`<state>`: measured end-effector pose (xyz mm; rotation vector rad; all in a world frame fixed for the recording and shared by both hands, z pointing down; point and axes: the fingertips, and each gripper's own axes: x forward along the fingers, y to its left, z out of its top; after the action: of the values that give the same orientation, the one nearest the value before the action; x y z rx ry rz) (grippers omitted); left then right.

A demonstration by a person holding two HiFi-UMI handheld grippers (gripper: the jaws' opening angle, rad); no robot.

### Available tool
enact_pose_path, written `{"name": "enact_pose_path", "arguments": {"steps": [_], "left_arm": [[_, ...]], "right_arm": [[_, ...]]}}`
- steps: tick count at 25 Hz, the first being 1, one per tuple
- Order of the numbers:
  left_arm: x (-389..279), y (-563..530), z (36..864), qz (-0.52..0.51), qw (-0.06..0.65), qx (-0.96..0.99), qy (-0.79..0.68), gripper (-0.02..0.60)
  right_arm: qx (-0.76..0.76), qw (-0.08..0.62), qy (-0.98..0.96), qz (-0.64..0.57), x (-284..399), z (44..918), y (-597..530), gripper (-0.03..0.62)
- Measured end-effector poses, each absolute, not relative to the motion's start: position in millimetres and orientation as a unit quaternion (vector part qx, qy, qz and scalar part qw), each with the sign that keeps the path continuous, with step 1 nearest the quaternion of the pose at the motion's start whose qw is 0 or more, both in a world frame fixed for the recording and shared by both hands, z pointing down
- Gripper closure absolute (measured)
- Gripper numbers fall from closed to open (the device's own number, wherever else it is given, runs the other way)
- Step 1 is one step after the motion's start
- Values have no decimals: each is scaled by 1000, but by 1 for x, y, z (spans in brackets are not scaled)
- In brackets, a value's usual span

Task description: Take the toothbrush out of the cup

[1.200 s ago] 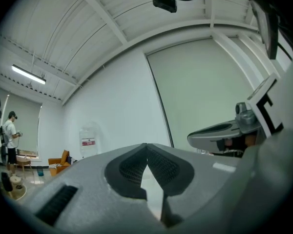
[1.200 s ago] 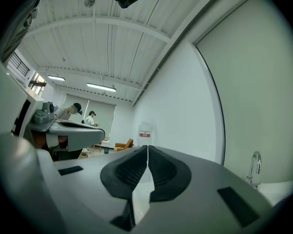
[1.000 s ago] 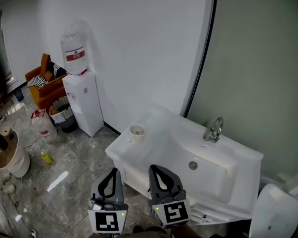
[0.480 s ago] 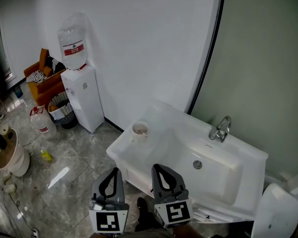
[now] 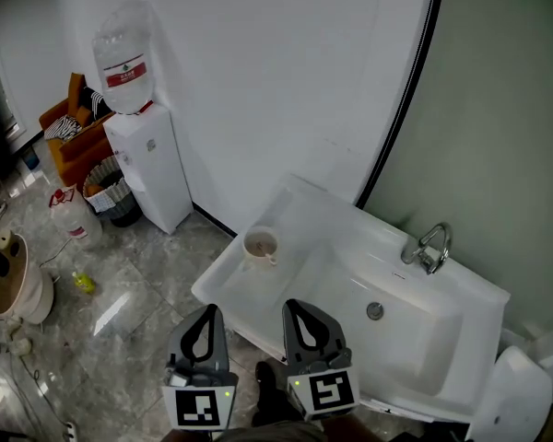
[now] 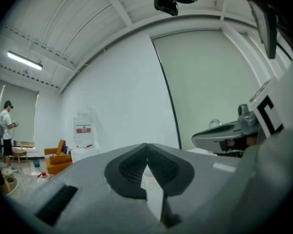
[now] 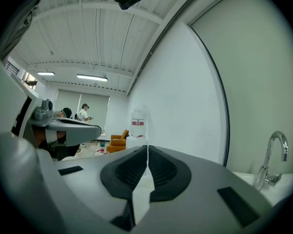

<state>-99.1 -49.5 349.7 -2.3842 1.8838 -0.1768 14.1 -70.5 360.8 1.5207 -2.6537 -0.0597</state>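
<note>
cup (image 5: 260, 245) on sink (image 5: 240, 289) ledge | left hand-held gripper (image 5: 209, 309), right hand-held gripper (image 5: 290, 304): near front edge

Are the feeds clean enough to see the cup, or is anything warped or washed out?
Head view: evenly lit and sharp, straight lines bowed; the cup on the sink is clear, its contents too small to read. Left gripper view: heavy fisheye, black corners, the left gripper fills the lower half. Right gripper view: same warp, faucet bent at the edge.

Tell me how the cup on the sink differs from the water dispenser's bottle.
The cup is small and opaque white; the bottle is large and see-through. The cup stands mouth up on the sink ledge; the bottle sits upside down on the dispenser. Only the bottle bears a red label.
</note>
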Motion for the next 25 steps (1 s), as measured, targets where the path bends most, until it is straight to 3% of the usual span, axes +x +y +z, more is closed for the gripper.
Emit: {"name": "enact_pose_path", "arguments": {"steps": [16,25], "left_arm": [[-112,-168,320,-50,70,-756,649,567],[-127,-202,333,-54,63,-769,634,567]], "right_arm": [[471,14,-881,-35,2,336,-199,579],[479,36,-877,-24,-14,354,-228,579]]}}
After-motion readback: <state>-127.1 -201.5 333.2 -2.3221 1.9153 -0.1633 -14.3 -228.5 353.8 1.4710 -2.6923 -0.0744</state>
